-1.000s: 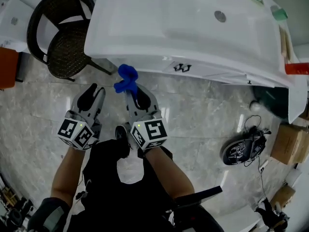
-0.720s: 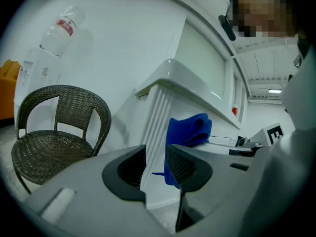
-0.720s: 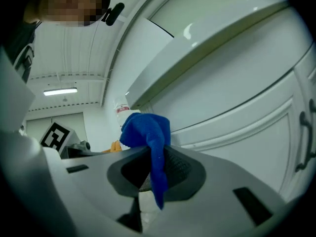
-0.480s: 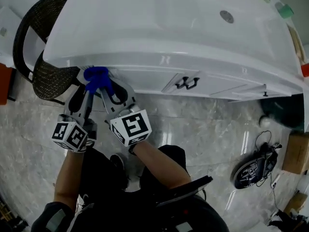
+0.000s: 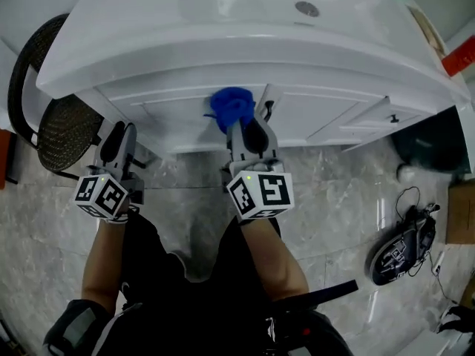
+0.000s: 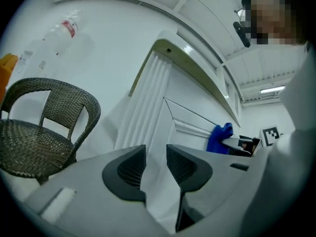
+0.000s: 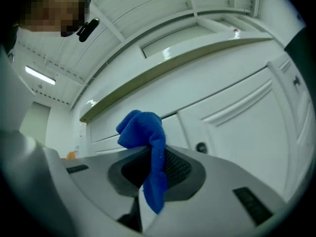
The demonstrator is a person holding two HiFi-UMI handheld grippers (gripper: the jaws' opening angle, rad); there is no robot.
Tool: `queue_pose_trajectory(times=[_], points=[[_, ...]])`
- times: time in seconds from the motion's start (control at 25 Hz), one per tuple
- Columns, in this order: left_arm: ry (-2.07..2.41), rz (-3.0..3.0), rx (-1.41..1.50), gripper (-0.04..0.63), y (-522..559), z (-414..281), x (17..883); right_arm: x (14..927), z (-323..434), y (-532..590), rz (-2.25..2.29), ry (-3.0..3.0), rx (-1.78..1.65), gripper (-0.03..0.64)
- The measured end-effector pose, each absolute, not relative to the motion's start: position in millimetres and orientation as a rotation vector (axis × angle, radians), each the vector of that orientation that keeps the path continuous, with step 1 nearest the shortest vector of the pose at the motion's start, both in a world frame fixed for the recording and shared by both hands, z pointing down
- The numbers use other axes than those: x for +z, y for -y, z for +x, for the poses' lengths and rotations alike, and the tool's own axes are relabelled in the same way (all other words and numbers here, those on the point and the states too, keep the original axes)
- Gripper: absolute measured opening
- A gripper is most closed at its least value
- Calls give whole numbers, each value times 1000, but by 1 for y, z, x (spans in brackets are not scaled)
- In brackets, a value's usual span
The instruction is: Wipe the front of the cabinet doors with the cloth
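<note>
Head view: the right gripper [image 5: 242, 127] holds a blue cloth [image 5: 231, 107] at the white cabinet door [image 5: 178, 121] beneath the worktop [image 5: 148, 43]. The left gripper [image 5: 119, 138] hangs near the cabinet's left corner, beside a wicker chair [image 5: 59, 124].
Left gripper view: jaws parted, nothing between.
Right gripper view: jaws clenched on the cloth.

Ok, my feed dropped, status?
Right gripper shut on crumpled blue cloth, up by white panelled cabinet door. Left gripper open, empty. Dark door handle beside cloth.
</note>
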State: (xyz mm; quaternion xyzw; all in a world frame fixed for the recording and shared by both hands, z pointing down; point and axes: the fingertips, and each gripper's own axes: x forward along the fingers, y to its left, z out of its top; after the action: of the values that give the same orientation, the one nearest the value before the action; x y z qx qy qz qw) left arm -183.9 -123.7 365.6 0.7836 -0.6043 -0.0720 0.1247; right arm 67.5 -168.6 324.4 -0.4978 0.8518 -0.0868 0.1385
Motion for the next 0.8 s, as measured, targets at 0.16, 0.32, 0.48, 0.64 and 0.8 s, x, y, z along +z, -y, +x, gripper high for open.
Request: queue_pose_trajectory(times=[0.16,0.32,0.48,0.64,0.8], points=[[1716,2296,-249,132,118,-174,371,330,130,175,-1596,-2361,-256,57],[1706,2286,-262,132,114,-182,378,324,152,171,-1664,-2296,-244,57],[1714,2264,-298,132,105,-191,379,301,112,145,-1529,-2346,-234,57],[1707,2232,-295,132,90,-203,389,298,13,115,-1192,-2494,-301,57],[1747,2214,-251,132,69,-223,399,317,-76,95,-917,-2631,-418,57]])
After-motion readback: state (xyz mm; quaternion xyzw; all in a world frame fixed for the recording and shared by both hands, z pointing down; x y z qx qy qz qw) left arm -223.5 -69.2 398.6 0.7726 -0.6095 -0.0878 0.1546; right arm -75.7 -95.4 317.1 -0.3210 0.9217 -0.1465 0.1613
